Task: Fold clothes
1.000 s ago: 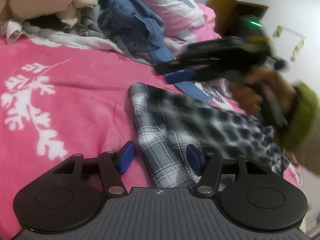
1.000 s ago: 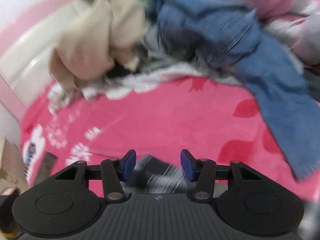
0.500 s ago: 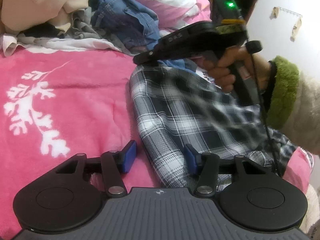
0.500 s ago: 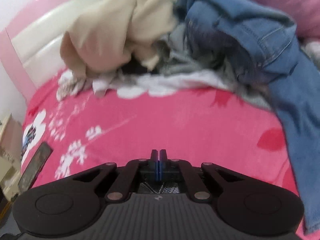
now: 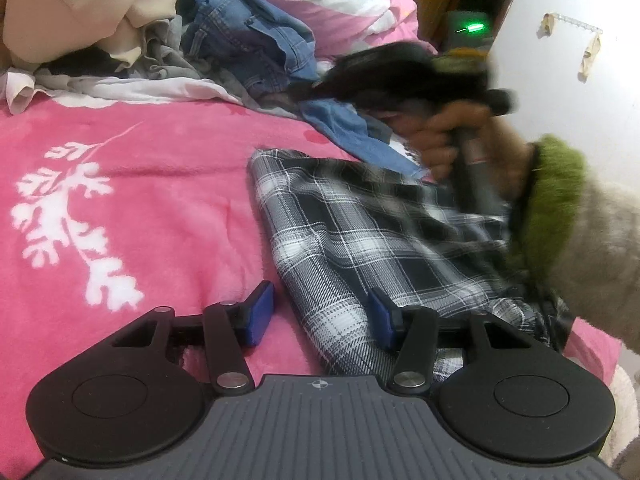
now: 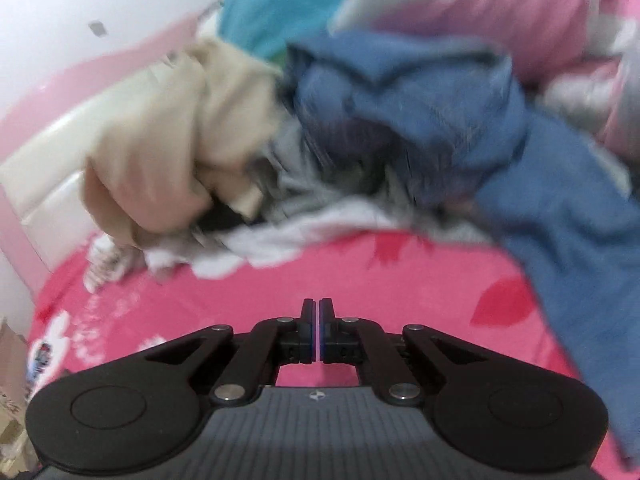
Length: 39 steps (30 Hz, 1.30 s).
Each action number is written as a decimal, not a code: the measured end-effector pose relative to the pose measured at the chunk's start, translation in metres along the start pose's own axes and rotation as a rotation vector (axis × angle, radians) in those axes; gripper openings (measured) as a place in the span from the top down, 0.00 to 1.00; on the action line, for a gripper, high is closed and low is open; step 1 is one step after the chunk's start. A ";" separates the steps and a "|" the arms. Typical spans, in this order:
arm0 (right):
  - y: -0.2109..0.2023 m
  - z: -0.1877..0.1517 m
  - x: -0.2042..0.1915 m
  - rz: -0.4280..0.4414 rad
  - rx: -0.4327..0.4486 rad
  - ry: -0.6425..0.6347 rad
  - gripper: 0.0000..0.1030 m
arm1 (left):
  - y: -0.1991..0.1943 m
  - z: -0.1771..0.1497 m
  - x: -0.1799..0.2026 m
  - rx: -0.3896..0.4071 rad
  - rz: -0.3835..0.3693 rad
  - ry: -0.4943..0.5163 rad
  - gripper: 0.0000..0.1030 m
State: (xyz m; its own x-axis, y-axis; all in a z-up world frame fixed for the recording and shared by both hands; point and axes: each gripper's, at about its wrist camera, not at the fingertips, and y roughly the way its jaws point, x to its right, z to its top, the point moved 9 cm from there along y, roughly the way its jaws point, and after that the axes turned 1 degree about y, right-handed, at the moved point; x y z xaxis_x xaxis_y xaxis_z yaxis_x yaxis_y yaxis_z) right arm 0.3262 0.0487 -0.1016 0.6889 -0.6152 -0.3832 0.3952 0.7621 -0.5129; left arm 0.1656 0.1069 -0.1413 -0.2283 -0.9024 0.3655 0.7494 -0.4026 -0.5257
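- The plaid shirt [image 5: 360, 232] lies on the pink bed cover [image 5: 140, 200], near the front of the bed. It looks partly folded, with one neat straight edge on its left side.
- The left gripper [image 5: 320, 316] sits low over the near edge of the shirt. Its jaws are half open. One blue pad rests on the shirt and the other is over the pink cover, so nothing is pinched.
- The right gripper [image 6: 318, 332] has its jaws closed tight. I see no cloth between them in its own view. It is blurry in the left view, up above the far side of the shirt.
- A messy pile waits at the back: blue jeans [image 5: 248, 40], a beige top [image 5: 80, 4] and a grey cloth [image 5: 168, 64].
- I think the fold on the plaid shirt is part way done.
- Next, I think the left jaws need to close on the near edge, so the shirt can be lifted and folded over flat.
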 end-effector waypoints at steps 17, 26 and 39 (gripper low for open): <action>-0.013 -0.054 -0.004 -0.057 -0.158 0.161 0.98 | -0.003 0.000 -0.001 0.010 -0.001 0.015 0.50; -0.109 -0.103 0.020 -0.199 -0.135 0.235 0.97 | -0.004 0.001 -0.003 0.009 -0.014 -0.007 0.49; -0.236 -0.092 0.181 -0.454 0.183 0.699 0.96 | 0.001 0.004 -0.004 0.004 -0.039 -0.012 0.44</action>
State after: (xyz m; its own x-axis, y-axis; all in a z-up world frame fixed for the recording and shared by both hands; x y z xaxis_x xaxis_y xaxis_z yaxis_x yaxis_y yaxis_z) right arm 0.3021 -0.2607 -0.1204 -0.0695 -0.8064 -0.5873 0.6757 0.3950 -0.6224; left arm 0.1698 0.1110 -0.1408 -0.2495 -0.8842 0.3949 0.7429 -0.4363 -0.5077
